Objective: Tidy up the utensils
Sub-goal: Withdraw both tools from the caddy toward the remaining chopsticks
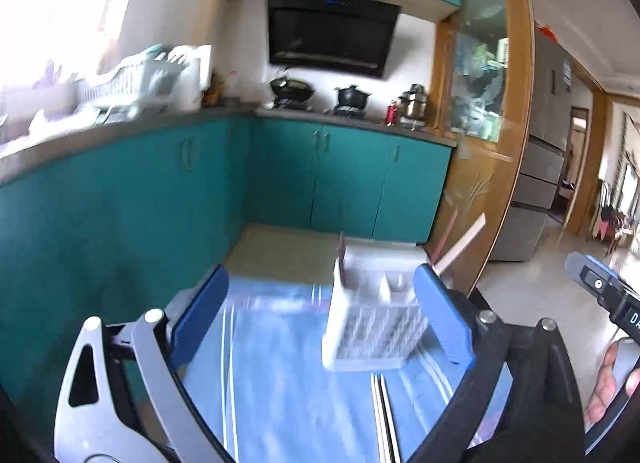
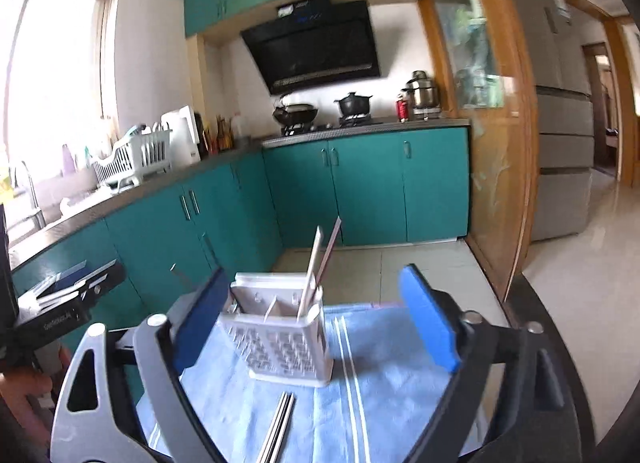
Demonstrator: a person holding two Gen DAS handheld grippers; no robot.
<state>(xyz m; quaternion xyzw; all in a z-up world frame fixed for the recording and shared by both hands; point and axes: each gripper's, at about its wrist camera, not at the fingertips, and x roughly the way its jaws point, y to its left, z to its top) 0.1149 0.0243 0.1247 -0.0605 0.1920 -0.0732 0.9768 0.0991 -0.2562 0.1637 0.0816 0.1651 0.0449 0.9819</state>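
A white slotted utensil holder (image 1: 372, 327) (image 2: 280, 339) stands on a blue striped cloth (image 1: 280, 383) (image 2: 400, 363). Two long chopsticks (image 2: 320, 259) (image 1: 460, 243) lean upright in its right compartment. A pair of pale chopsticks (image 2: 278, 427) (image 1: 384, 415) lies flat on the cloth just in front of the holder. My left gripper (image 1: 320, 315) is open, and the holder stands ahead of its right finger. My right gripper (image 2: 316, 321) is open too, with the holder ahead between its blue pads, nearer the left one. Neither gripper holds anything.
The cloth lies on a dark round table (image 2: 552, 303). Beyond it are teal cabinets (image 2: 360, 191), a counter with a white dish rack (image 2: 132, 159), a stove with pots (image 2: 352, 103), a wood-framed glass door (image 2: 492, 167) and a grey fridge (image 2: 560, 135).
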